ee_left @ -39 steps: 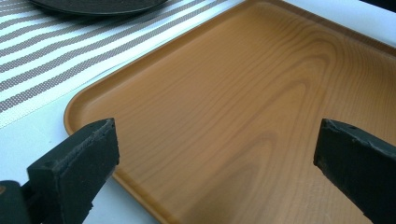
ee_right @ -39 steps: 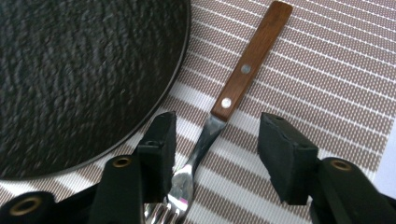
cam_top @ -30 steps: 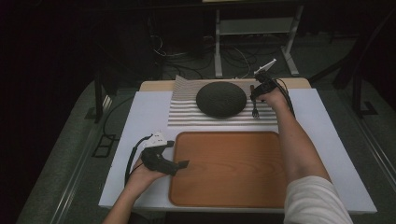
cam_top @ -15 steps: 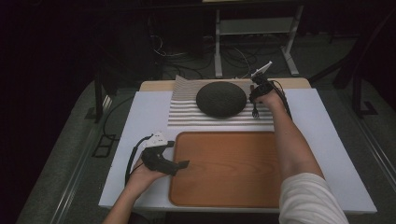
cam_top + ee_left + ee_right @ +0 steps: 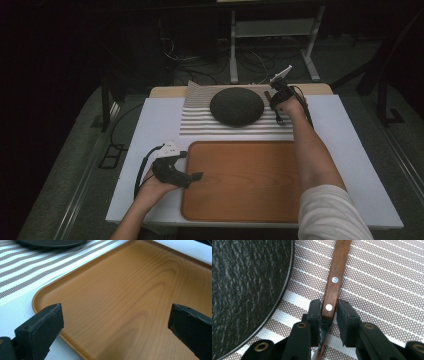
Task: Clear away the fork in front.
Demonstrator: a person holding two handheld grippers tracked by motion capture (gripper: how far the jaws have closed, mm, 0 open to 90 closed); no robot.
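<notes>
Right gripper point(image 5: 329, 312) has edged nearer the dark plate point(image 5: 236, 106); its jaws clamp a wooden-handled utensil point(image 5: 335, 280) on the striped mat point(image 5: 200, 125) (lift likely imminent). Left gripper point(image 5: 115, 322) stays spread over the tray point(image 5: 240, 210).

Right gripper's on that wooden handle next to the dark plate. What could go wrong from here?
1. The right gripper grips the wooden handle near one end, so it may pivot or slip when lifted.
2. The handle lies close beside the dark plate; a swing could knock it.
3. Dragging could rumple the striped mat.
</notes>
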